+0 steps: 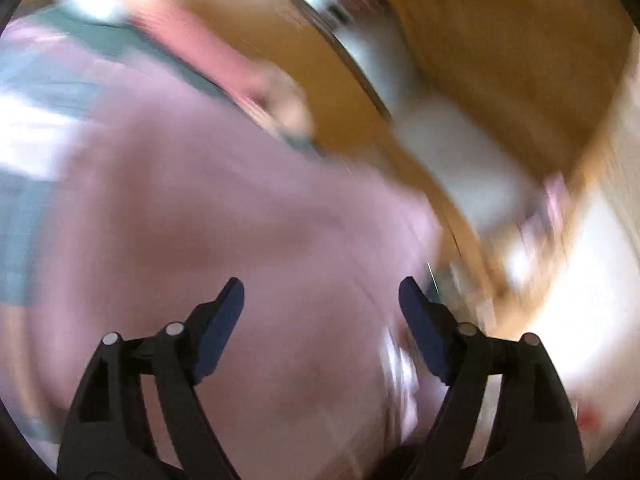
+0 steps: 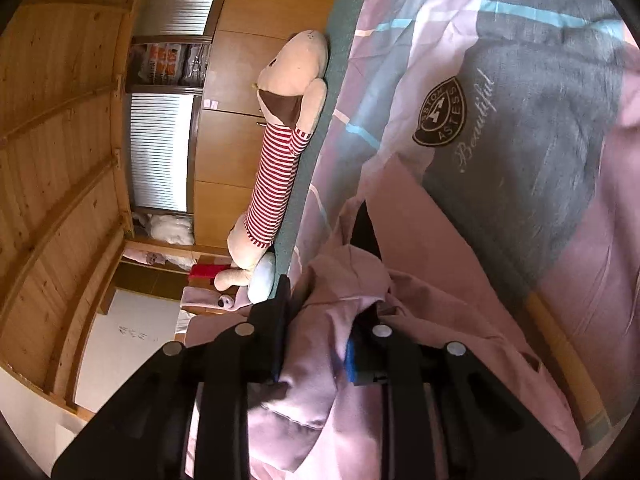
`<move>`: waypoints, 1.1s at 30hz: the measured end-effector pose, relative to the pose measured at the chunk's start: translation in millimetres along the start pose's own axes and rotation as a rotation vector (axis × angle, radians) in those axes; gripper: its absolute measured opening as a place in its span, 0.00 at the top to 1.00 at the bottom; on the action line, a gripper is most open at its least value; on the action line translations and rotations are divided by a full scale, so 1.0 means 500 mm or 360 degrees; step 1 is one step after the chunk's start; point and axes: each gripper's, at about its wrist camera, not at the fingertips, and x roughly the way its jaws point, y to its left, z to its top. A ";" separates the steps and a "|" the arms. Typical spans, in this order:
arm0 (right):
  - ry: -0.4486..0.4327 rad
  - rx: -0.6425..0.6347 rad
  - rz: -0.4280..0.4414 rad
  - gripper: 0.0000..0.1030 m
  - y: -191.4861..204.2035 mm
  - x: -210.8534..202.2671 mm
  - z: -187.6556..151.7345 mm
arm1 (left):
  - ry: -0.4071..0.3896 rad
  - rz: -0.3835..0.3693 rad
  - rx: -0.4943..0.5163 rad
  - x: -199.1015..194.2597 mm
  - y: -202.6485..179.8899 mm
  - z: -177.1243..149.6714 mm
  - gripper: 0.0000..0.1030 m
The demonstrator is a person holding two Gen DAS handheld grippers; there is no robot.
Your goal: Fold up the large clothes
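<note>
A large pink garment point(image 1: 220, 220) fills the blurred left wrist view and lies under my left gripper point(image 1: 321, 286). That gripper's jaws stand wide open with nothing between them. In the right wrist view the same pink garment point(image 2: 432, 320) lies bunched on a patterned bedspread point(image 2: 520, 120). My right gripper point(image 2: 320, 312) is shut on a thick fold of it, and cloth bulges up between and over the fingers point(image 2: 276, 332). The view is rolled on its side.
A long plush dog in a red-striped shirt point(image 2: 276, 160) lies along the far edge of the bed. Behind it stand wooden cupboards point(image 2: 240, 60) and a wood-panelled wall point(image 2: 60, 160). Blurred wooden furniture point(image 1: 500, 60) is on the right of the left wrist view.
</note>
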 end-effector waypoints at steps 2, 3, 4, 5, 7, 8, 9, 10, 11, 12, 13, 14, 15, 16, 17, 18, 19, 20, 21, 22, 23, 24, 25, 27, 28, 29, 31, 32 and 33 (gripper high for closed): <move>0.0029 -0.0016 0.0002 0.65 0.012 -0.004 0.006 | 0.0233 0.0167 0.0210 0.095 -0.056 -0.047 0.22; 0.0061 -0.0054 0.0016 0.36 0.029 -0.023 0.003 | 0.0314 0.0286 0.0268 0.135 -0.061 -0.067 0.23; 0.0043 -0.0102 0.0020 0.07 0.052 -0.037 -0.001 | 0.0365 0.0387 0.0294 0.166 -0.056 -0.080 0.24; -0.0038 -0.0169 0.0002 0.01 0.079 -0.065 -0.011 | 0.0394 0.0487 0.0311 0.191 -0.045 -0.089 0.25; -0.0189 -0.0430 -0.0007 0.01 0.153 -0.125 -0.045 | 0.0419 0.0655 0.0357 0.224 -0.028 -0.093 0.33; -0.0177 -0.0633 -0.0059 0.01 0.205 -0.148 -0.077 | 0.0400 0.0676 0.0314 0.229 -0.014 -0.086 0.36; -0.0153 -0.0773 -0.0150 0.01 0.238 -0.153 -0.105 | 0.0381 0.0666 0.0268 0.226 -0.008 -0.080 0.38; -0.0121 -0.1006 -0.0296 0.01 0.279 -0.151 -0.158 | 0.0357 0.0658 0.0225 0.221 -0.003 -0.072 0.39; -0.0106 -0.1170 -0.0385 0.01 0.300 -0.142 -0.201 | 0.0323 0.0671 0.0207 0.215 -0.003 -0.066 0.41; -0.0077 -0.1392 -0.0500 0.01 0.319 -0.121 -0.272 | 0.0291 0.0691 0.0210 0.211 -0.003 -0.062 0.41; -0.0028 -0.1530 -0.0582 0.01 0.324 -0.089 -0.333 | 0.0253 0.0724 0.0228 0.205 -0.004 -0.064 0.41; 0.0020 -0.1591 -0.0620 0.02 0.320 -0.062 -0.370 | 0.0219 0.0757 0.0245 0.202 -0.006 -0.064 0.40; 0.0114 -0.1655 -0.0653 0.11 0.315 -0.014 -0.414 | 0.0181 0.0793 0.0255 0.198 -0.008 -0.061 0.40; 0.0222 -0.1720 -0.0658 0.21 0.311 0.036 -0.449 | 0.0171 0.0799 0.0248 0.198 -0.011 -0.053 0.40; 0.0316 -0.1785 -0.0676 0.27 0.307 0.086 -0.474 | 0.0163 0.0800 0.0232 0.195 -0.011 -0.052 0.40; 0.0363 -0.1816 -0.0703 0.32 0.302 0.129 -0.484 | 0.0155 0.0806 0.0223 0.191 -0.016 -0.045 0.40; 0.0393 -0.1843 -0.0738 0.32 0.300 0.170 -0.490 | 0.0150 0.0823 0.0219 0.183 -0.020 -0.047 0.40; 0.0374 -0.1893 -0.0843 0.32 0.297 0.228 -0.487 | 0.0145 0.0876 0.0225 0.177 -0.028 -0.046 0.40; 0.0332 -0.1918 -0.0935 0.32 0.294 0.267 -0.475 | 0.0135 0.0913 0.0243 0.168 -0.029 -0.043 0.38; 0.0310 -0.1873 -0.0998 0.29 0.286 0.310 -0.449 | 0.0109 0.0955 0.0278 0.159 -0.038 -0.043 0.36; 0.0318 -0.1747 -0.1003 0.28 0.276 0.351 -0.415 | 0.0088 0.0982 0.0300 0.146 -0.037 -0.042 0.29; 0.0314 -0.1673 -0.1001 0.27 0.269 0.375 -0.393 | 0.0055 0.1045 0.0329 0.134 -0.039 -0.039 0.23; 0.0288 -0.1633 -0.1021 0.27 0.267 0.407 -0.368 | 0.0027 0.1120 0.0347 0.125 -0.038 -0.036 0.21; 0.0216 -0.1665 -0.1090 0.27 0.280 0.458 -0.342 | 0.0013 0.1228 0.0356 0.113 -0.023 -0.028 0.21; 0.0212 -0.1635 -0.1096 0.25 0.280 0.471 -0.333 | 0.0014 0.1256 0.0353 0.109 -0.015 -0.026 0.21; 0.0216 -0.1591 -0.1100 0.25 0.280 0.483 -0.321 | 0.0023 0.1284 0.0332 0.104 0.000 -0.021 0.20; 0.0239 -0.1584 -0.1132 0.22 0.282 0.501 -0.319 | 0.0052 0.1292 0.0271 0.095 0.032 -0.016 0.18; 0.0242 -0.1610 -0.1143 0.22 0.285 0.500 -0.325 | 0.0070 0.1285 0.0217 0.094 0.047 -0.016 0.17; 0.0231 -0.1633 -0.1112 0.22 0.291 0.485 -0.336 | 0.0073 0.1294 0.0188 0.097 0.048 -0.018 0.17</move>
